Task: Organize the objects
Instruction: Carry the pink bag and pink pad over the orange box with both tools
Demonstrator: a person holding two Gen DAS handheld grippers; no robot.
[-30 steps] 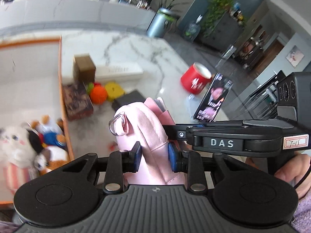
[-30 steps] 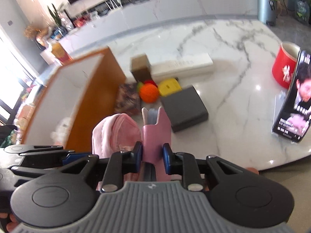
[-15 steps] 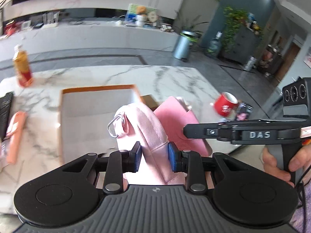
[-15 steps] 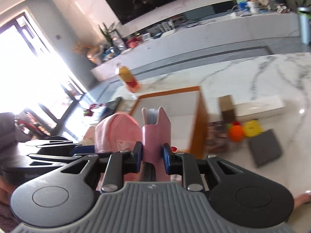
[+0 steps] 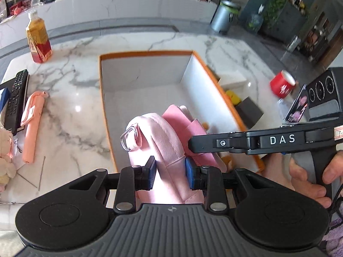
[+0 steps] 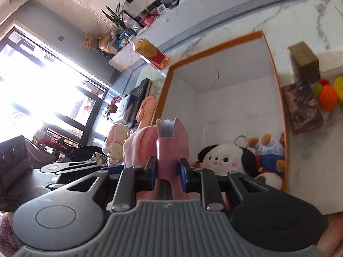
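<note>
We carry the pink pouch [image 5: 165, 141] over the orange-rimmed box [image 5: 216, 79], left gripper [image 5: 169, 172] and right gripper [image 6: 166, 171] both clamped on it; next, lower beside the plush panda [image 6: 225, 158] and release.

Soft pink cloth pouch [image 5: 165, 141], glossy marble table [image 5: 70, 115]

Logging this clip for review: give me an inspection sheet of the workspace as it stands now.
Surface: white marble table, glossy.
Job's things: pink pouch held over the orange-edged box; plush toys lie in the box's near corner.
Clutter: bottle, remote, pink umbrella, red cup, dark block, orange ball, brown box.
Grippers: left gripper shut on the pouch's padded side; right gripper shut on its flat pink end.
Cables: a dark cord by the right hand.
Surroundings: marble counter, bin, plants, bright window.
</note>
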